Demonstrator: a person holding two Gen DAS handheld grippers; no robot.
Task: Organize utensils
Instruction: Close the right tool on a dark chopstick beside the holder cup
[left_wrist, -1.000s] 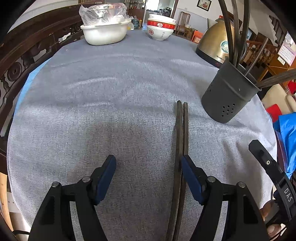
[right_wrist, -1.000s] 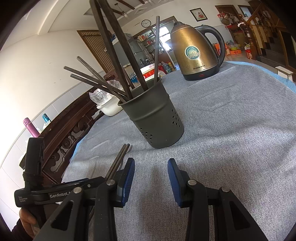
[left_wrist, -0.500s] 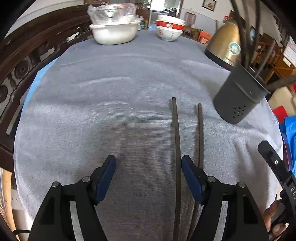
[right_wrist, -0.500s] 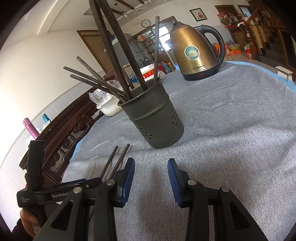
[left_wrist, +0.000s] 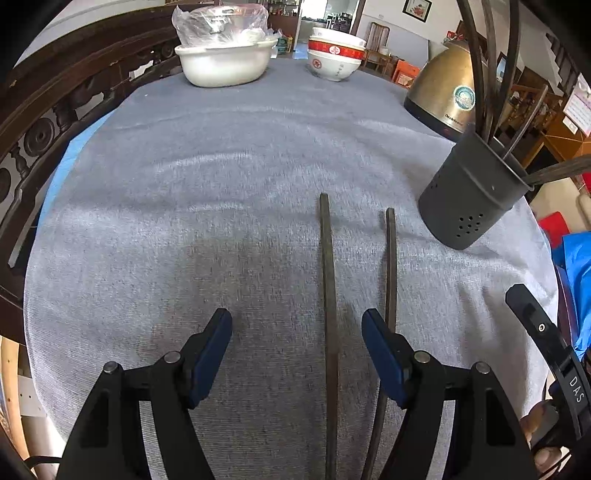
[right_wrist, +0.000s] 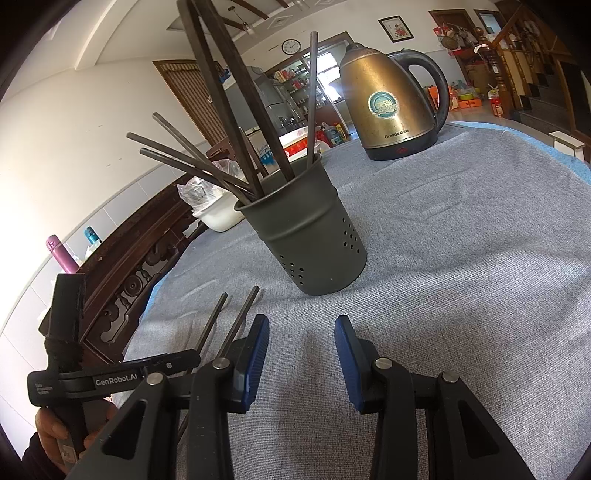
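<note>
Left wrist | left tongs (left_wrist: 296, 349) angled steeply down, open, empty (one chopstick (left_wrist: 328, 295) lies between) | right tongs (right_wrist: 301, 354) part-open, empty

A rough grey woven cloth (left_wrist: 221, 221) covers the desk, bearing a matt dark holder (right_wrist: 314, 240), glossy brass-toned metal kettle (right_wrist: 388, 103), glazed bowls (left_wrist: 334, 59).

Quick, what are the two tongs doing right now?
Left tongs: open, holding nothing, one chopstick lying between them.
Right tongs: open, holding nothing.
</note>
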